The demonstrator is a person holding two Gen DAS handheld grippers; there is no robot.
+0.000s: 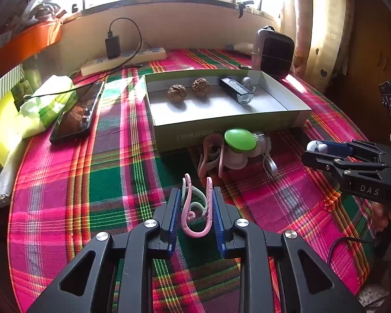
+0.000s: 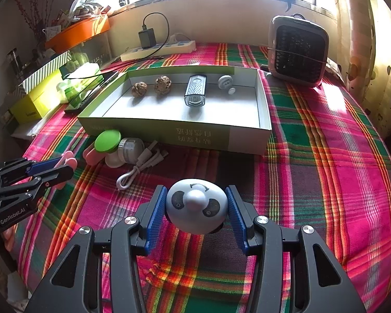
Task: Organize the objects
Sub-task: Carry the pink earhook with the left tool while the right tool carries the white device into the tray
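My left gripper point(image 1: 197, 195) is shut on a pink clip point(image 1: 195, 208) and holds it above the plaid cloth. My right gripper point(image 2: 196, 195) is shut on a white panda-faced round toy point(image 2: 196, 206); it also shows in the left wrist view point(image 1: 316, 146). A shallow green-sided box point(image 2: 169, 130) ahead holds two walnuts point(image 2: 151, 87), a bike light point(image 2: 195, 94) and a small white round plug point(image 2: 225, 81). In front of the box lie a green-topped massager point(image 2: 108, 140), another pink clip point(image 1: 211, 156) and a white cable point(image 2: 140, 167).
A phone point(image 1: 78, 112), a green tissue pack point(image 1: 41, 104) and a yellow box point(image 1: 0, 127) lie at the left. A power strip with charger point(image 2: 156, 48) is at the back. A small fan heater point(image 2: 298, 52) stands at the back right.
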